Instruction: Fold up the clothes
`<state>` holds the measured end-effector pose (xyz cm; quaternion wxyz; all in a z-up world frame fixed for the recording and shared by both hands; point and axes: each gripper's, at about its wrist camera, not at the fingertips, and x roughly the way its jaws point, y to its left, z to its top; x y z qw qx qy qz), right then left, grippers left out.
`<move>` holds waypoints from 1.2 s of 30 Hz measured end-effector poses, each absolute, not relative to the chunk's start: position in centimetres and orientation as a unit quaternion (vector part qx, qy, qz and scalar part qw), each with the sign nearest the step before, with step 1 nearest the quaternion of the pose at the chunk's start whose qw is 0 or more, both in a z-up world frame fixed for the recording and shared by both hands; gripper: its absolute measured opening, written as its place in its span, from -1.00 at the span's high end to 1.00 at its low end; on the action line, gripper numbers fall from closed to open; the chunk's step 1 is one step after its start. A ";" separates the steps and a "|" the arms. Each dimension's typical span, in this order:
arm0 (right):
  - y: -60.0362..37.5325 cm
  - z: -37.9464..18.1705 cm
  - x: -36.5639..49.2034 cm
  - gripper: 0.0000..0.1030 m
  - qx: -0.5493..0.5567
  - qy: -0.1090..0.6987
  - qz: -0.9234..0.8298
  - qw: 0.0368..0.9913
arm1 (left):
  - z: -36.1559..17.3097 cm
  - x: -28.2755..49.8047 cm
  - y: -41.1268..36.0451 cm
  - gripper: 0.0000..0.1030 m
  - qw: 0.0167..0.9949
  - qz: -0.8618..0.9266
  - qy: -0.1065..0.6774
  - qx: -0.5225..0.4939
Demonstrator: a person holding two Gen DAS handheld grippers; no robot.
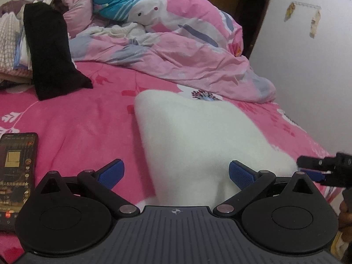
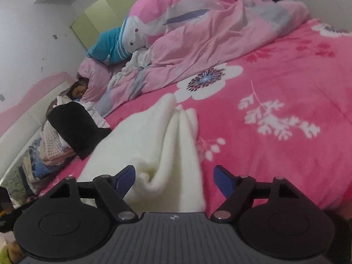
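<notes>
A white fluffy garment [image 1: 198, 136] lies folded on the pink flowered bedspread [image 1: 83, 118]. My left gripper [image 1: 176, 175] stands open over its near end; the cloth runs between the blue pads [image 1: 112, 173] without being pinched. In the right wrist view the same garment [image 2: 154, 136] shows bunched folds at its near edge. My right gripper [image 2: 173, 179] is open around that edge, its left pad [image 2: 125, 178] close against the cloth and its right pad well apart. The right gripper [image 1: 316, 171] also shows at the garment's right corner in the left wrist view.
A phone [image 1: 18, 171] with a lit screen lies on the bedspread at the left. A black garment [image 1: 50, 50] drapes over a stack of folded clothes [image 2: 50, 154] near the headboard. A rumpled pink duvet [image 1: 176, 44] fills the far side, against a white wall [image 1: 308, 77].
</notes>
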<state>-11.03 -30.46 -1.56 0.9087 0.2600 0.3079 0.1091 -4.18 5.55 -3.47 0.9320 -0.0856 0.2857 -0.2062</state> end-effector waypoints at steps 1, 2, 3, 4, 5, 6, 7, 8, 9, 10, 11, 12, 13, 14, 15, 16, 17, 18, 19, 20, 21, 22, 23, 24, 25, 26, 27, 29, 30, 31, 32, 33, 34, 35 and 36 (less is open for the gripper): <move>-30.7 -1.8 -11.3 -0.57 0.273 0.309 0.112 0.904 | -3.5 -4.5 5.6 -0.98 0.932 -0.212 0.283 -0.083; -31.1 -2.1 -11.6 -0.57 0.292 0.310 0.114 0.898 | -3.6 -4.8 5.7 -0.98 0.931 -0.218 0.281 -0.082; -31.4 -2.4 -11.8 -0.57 0.313 0.312 0.116 0.889 | -3.6 -5.1 5.8 -0.98 0.931 -0.225 0.278 -0.080; -31.9 -2.8 -11.9 -0.57 0.340 0.314 0.120 0.878 | -3.7 -5.4 5.8 -0.98 0.930 -0.233 0.275 -0.074; -32.4 -3.2 -11.8 -0.57 0.364 0.316 0.127 0.867 | -3.8 -5.7 5.7 -0.98 0.929 -0.241 0.273 -0.065; -32.6 -3.6 -11.6 -0.57 0.387 0.320 0.135 0.854 | -3.9 -5.9 5.5 -0.98 0.929 -0.248 0.271 -0.052; -32.9 -4.0 -11.3 -0.57 0.410 0.323 0.143 0.841 | -4.0 -6.2 5.1 -0.98 0.929 -0.252 0.269 -0.030; -33.2 -4.5 -11.1 -0.58 0.432 0.326 0.151 0.827 | -4.2 -6.3 4.6 -0.98 0.929 -0.254 0.268 -0.007; -33.0 -4.8 -10.6 -0.58 0.442 0.331 0.157 0.819 | -4.5 -6.6 4.0 -0.98 0.930 -0.254 0.266 0.014; -32.8 -5.1 -10.2 -0.59 0.450 0.336 0.163 0.811 | -4.8 -6.8 3.4 -0.98 0.931 -0.253 0.262 0.037; -32.6 -5.4 -9.7 -0.59 0.458 0.341 0.169 0.803 | -5.1 -6.8 2.9 -0.98 0.931 -0.250 0.259 0.053; -32.3 -5.6 -9.3 -0.59 0.461 0.348 0.173 0.798 | -5.4 -6.9 2.3 -0.98 0.932 -0.247 0.257 0.068; -32.0 -5.7 -8.9 -0.59 0.460 0.351 0.176 0.796 | -5.6 -6.9 1.9 -0.98 0.933 -0.243 0.254 0.078; -31.7 -5.7 -8.5 -0.59 0.458 0.354 0.179 0.795 | -5.9 -6.8 1.6 -0.98 0.934 -0.240 0.252 0.087; -31.4 -5.6 -8.1 -0.59 0.453 0.356 0.181 0.797 | -6.2 -6.8 1.2 -0.98 0.935 -0.235 0.248 0.099; -31.1 -5.5 -7.9 -0.59 0.447 0.357 0.184 0.799 | -6.4 -6.8 0.8 -0.98 0.936 -0.229 0.244 0.111; -30.8 -5.4 -7.6 -0.58 0.443 0.358 0.187 0.800 | -6.6 -6.8 0.3 -0.98 0.936 -0.224 0.237 0.129; -30.5 -5.3 -7.3 -0.57 0.441 0.360 0.190 0.800 | -6.8 -6.9 -0.2 -0.98 0.937 -0.219 0.229 0.148; -30.3 -5.3 -7.1 -0.52 0.439 0.362 0.193 0.799 | -7.0 -6.9 -0.7 -0.98 0.937 -0.215 0.221 0.166; -30.1 -5.3 -6.8 -0.41 0.437 0.364 0.195 0.799 | -7.3 -7.0 -1.2 -0.98 0.936 -0.213 0.210 0.187; -29.8 -5.4 -6.5 -0.34 0.435 0.366 0.197 0.799 | -7.5 -7.1 -1.8 -0.98 0.934 -0.212 0.199 0.206; -29.6 -5.5 -6.3 -0.19 0.433 0.369 0.199 0.798 | -7.6 -7.3 -2.3 -0.98 0.934 -0.209 0.189 0.220; -29.4 -5.5 -6.2 0.08 0.428 0.370 0.196 0.801 | -7.8 -7.4 -2.7 -0.98 0.934 -0.206 0.179 0.233; -29.1 -5.5 -6.1 0.21 0.423 0.371 0.194 0.804 | -7.9 -7.3 -2.9 -0.98 0.935 -0.197 0.171 0.240; -28.9 -5.6 -6.1 0.37 0.418 0.371 0.191 0.807 | -7.9 -7.3 -3.1 -0.95 0.937 -0.187 0.164 0.245; -28.8 -5.5 -6.1 0.46 0.417 0.369 0.189 0.809 | -8.0 -7.3 -3.2 -0.85 0.939 -0.177 0.156 0.250; -29.0 -5.5 -6.3 0.51 0.419 0.367 0.187 0.810 | -7.9 -7.2 -3.1 -0.84 0.943 -0.161 0.149 0.249; -29.5 -5.5 -6.7 0.59 0.428 0.362 0.182 0.808 | -7.0 -7.1 -1.9 -0.85 0.956 -0.139 0.134 0.220; -29.7 -5.6 -6.8 0.59 0.434 0.361 0.183 0.805 | -6.4 -7.0 -1.2 -0.85 0.962 -0.131 0.130 0.202; -29.9 -5.7 -6.8 0.60 0.439 0.360 0.183 0.802 | -6.1 -6.9 -0.7 -0.85 0.965 -0.128 0.131 0.190; -29.9 -5.9 -6.8 0.60 0.444 0.360 0.186 0.799 | -5.9 -6.9 -0.2 -0.85 0.967 -0.126 0.134 0.179; -29.8 -5.9 -6.8 0.60 0.444 0.361 0.188 0.799 | -6.0 -6.9 -0.1 -0.85 0.966 -0.128 0.138 0.175; -29.6 -5.8 -6.7 0.60 0.440 0.361 0.187 0.801 | -6.2 -6.9 0.0 -0.85 0.966 -0.130 0.143 0.174; -29.5 -5.7 -6.7 0.60 0.438 0.361 0.186 0.802 | -6.4 -7.0 0.0 -0.84 0.963 -0.141 0.149 0.174; -29.6 -5.6 -6.7 0.60 0.438 0.360 0.186 0.803 | -6.7 -7.1 -0.1 -0.84 0.960 -0.155 0.157 0.175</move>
